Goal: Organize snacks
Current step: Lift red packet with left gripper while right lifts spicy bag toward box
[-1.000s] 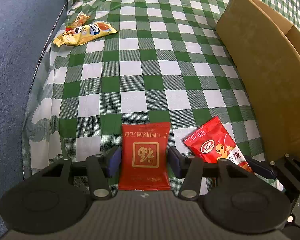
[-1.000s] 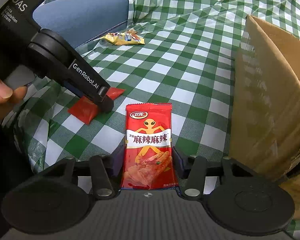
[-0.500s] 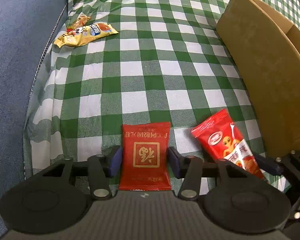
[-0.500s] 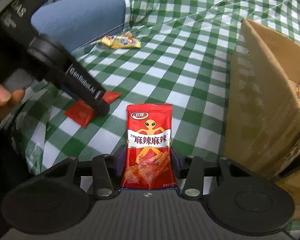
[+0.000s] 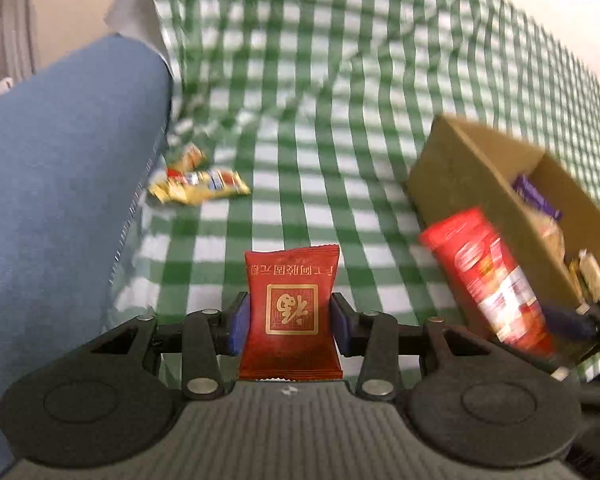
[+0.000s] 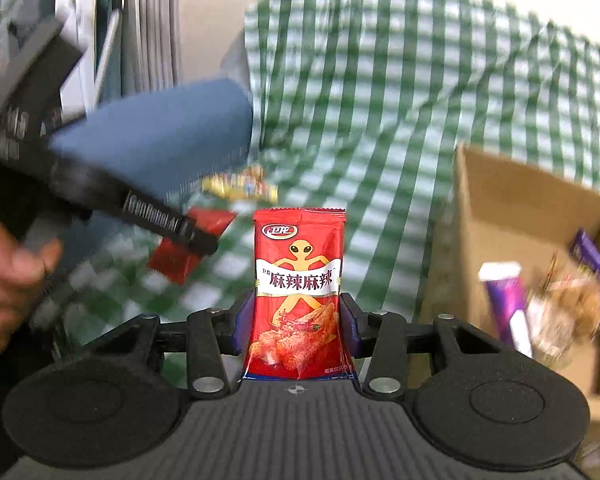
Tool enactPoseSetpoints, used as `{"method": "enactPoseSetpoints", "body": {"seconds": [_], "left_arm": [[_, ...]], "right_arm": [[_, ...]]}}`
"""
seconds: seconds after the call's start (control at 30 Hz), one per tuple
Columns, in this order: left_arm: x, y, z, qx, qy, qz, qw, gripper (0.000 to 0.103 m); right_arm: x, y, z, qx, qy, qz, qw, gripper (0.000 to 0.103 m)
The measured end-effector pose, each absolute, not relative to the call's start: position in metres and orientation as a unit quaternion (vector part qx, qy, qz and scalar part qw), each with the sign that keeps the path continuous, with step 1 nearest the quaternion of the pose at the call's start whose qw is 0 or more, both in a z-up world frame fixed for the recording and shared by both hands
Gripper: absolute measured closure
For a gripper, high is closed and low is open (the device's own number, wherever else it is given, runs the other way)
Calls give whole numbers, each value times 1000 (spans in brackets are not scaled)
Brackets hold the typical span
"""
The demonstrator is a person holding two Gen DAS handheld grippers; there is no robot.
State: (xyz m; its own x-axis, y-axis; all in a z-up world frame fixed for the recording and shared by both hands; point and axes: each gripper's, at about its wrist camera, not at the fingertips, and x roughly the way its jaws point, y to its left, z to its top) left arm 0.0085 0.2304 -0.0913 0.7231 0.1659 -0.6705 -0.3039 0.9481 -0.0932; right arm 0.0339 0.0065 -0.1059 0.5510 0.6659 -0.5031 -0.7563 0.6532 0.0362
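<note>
Two glossy foil packets are pinched at once: the left gripper (image 5: 291,322), jaws closing, clamps a flat dark-red sachet (image 5: 291,312) with a gold square seal, while the right gripper (image 6: 296,326) grips a bright red spicy snack packet (image 6: 298,292) printed with an orange figure. Both are held clear of the green-and-white checked cloth (image 5: 300,120) draped over a blue sofa (image 5: 60,208). An open cardboard box (image 6: 512,216), seen inside only from the right wrist, holds purple wrappers (image 6: 508,304); yellow packets (image 5: 198,186) lie by the armrest
</note>
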Motion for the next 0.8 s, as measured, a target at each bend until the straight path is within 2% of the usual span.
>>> {"method": "enactPoseSetpoints", "body": {"seconds": [0.17, 0.37, 0.5, 0.67, 0.8], "left_arm": [[-6, 226, -78, -96, 304, 125, 939, 56], [-4, 220, -75, -85, 303, 120, 942, 56], [-3, 213, -76, -79, 302, 115, 943, 56], [2, 212, -77, -70, 296, 111, 946, 56], [4, 213, -78, -64, 294, 113, 947, 56]], "right_arm": [[43, -27, -49, -40, 195, 403, 893, 57], [72, -87, -4, -28, 129, 370, 920, 57], [94, -127, -8, -21, 117, 322, 939, 57], [104, -162, -48, 23, 152, 282, 947, 57], [100, -172, -58, 25, 136, 287, 948, 57]]}}
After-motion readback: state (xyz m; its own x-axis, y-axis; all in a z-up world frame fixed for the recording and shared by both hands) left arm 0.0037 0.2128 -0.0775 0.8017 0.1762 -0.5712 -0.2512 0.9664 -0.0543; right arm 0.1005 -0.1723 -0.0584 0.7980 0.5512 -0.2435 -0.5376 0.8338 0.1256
